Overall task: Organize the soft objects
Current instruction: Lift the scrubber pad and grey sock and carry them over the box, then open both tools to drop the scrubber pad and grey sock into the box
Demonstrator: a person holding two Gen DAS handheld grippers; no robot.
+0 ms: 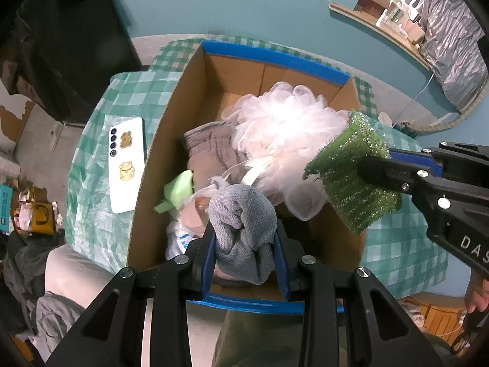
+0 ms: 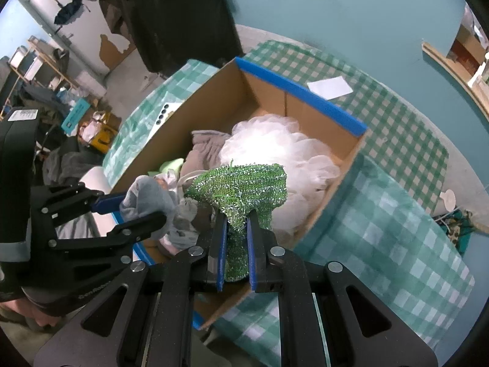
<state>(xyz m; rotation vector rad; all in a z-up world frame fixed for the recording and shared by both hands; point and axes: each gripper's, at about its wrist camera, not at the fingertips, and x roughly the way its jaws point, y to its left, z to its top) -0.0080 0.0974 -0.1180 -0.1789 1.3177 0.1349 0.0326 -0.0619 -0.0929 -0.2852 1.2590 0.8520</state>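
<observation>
My left gripper [image 1: 244, 232] is shut on a grey knitted cloth [image 1: 244, 214] and holds it over the near part of an open cardboard box [image 1: 159, 140] with blue-taped rims. My right gripper [image 2: 237, 220] is shut on a glittery green scrub sponge [image 2: 244, 183], held over the box's right side; the sponge also shows in the left wrist view [image 1: 351, 171]. Inside the box lie a white mesh bath pouf [image 1: 284, 122], a brown-grey folded cloth [image 1: 211, 150], a light green sponge [image 1: 180, 186] and a plastic bag [image 1: 183, 232]. In the right wrist view the left gripper [image 2: 143, 211] holds the grey cloth [image 2: 149, 198].
The box stands on a table with a green checked cloth [image 2: 382, 214]. A white phone [image 1: 126, 165] lies left of the box. A white paper [image 2: 330, 87] lies behind the box. Clutter and shelves stand on the floor at the left [image 2: 45, 70].
</observation>
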